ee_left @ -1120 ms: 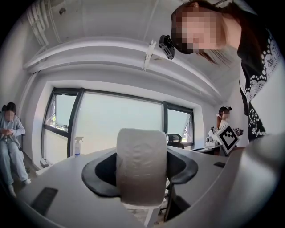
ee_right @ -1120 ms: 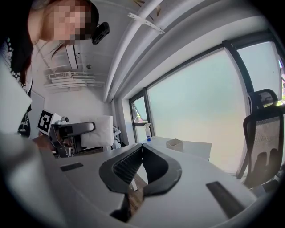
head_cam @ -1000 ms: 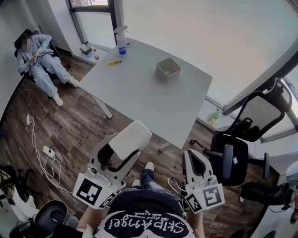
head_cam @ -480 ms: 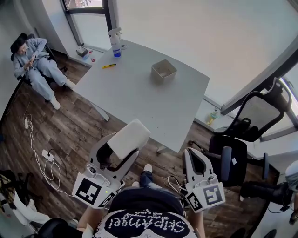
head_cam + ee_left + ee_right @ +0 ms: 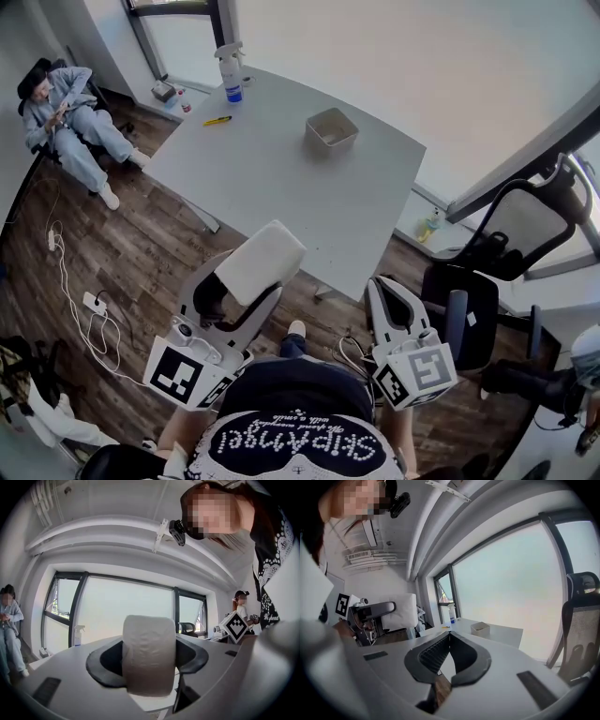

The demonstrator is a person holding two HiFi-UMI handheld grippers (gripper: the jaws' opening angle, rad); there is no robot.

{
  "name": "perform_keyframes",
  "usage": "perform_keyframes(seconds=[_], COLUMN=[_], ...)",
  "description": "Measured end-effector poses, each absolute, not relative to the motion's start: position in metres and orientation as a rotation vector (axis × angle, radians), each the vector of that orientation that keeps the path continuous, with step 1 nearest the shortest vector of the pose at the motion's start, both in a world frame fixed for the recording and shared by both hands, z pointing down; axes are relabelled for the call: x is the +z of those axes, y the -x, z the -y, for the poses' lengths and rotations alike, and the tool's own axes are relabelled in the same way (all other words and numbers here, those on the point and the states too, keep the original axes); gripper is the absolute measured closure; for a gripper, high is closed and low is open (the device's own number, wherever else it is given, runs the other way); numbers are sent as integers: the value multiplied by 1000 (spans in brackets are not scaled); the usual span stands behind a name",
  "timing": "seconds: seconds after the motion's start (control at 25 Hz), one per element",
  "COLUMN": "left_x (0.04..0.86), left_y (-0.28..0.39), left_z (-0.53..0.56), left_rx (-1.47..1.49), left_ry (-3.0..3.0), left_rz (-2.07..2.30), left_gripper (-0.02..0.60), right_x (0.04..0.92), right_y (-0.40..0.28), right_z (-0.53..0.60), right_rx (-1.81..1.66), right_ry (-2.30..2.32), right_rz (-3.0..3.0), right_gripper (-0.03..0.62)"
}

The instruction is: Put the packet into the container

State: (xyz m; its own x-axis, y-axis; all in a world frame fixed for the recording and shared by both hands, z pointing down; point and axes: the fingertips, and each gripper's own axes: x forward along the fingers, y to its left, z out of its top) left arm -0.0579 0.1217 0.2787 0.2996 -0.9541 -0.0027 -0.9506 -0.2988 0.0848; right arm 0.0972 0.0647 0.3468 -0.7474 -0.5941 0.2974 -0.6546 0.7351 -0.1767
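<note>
Clamping the white packet (image 5: 149, 654) between its jaws, the left gripper (image 5: 242, 298) stands well short of the container (image 5: 332, 129) on the bench (image 5: 281, 187); the soft packet may slip loose mid-carry. The right gripper (image 5: 449, 654) is closed and empty.

The only wording that can be read is on the person's black shirt (image 5: 291, 441), at the bottom of the head view. Pale studded letters, upside down to the camera, appear to spell "SkipAngel". A smaller line of script just above them in the frame is too fine to read.

The left marker cube (image 5: 180, 377) of the left gripper (image 5: 251, 286), at lower left, carries a black-and-white square marker: a block pattern, no letters. The right marker cube (image 5: 424, 372) of the right gripper (image 5: 386, 284), at lower right, carries one too.

The spray bottle (image 5: 228, 75), at upper left, has a blue band, but its print is too small to make out.
</note>
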Motion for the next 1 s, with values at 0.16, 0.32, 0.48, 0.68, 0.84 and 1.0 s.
perform_keyframes(seconds=[0.16, 0.32, 0.48, 0.68, 0.84, 1.0], left_x=[279, 279, 281, 283, 284, 286], left_y=[56, 54, 51, 51, 53, 56], left_z=[-117, -114, -114, -115, -112, -106], left_rx=[-85, -89, -86, -75, -73, -70], left_ry=[-2480, -2480, -2482, -2483, -2480, -2481], left_rz=[1815, 1818, 1813, 1814, 1813, 1798], left_gripper=[304, 304, 304, 304, 304, 304], right_x=[347, 357, 362, 363, 365, 364], right_y=[-88, -83, -78, -77, -78, -75], right_z=[-63, -64, -69, -73, -71, -67], right_rx=[398, 404, 415, 417, 425, 426], right_ry=[-902, -809, -757, -747, -756, -768], right_rz=[2721, 2692, 2678, 2681, 2671, 2673], right_gripper=[582, 582, 582, 582, 582, 582])
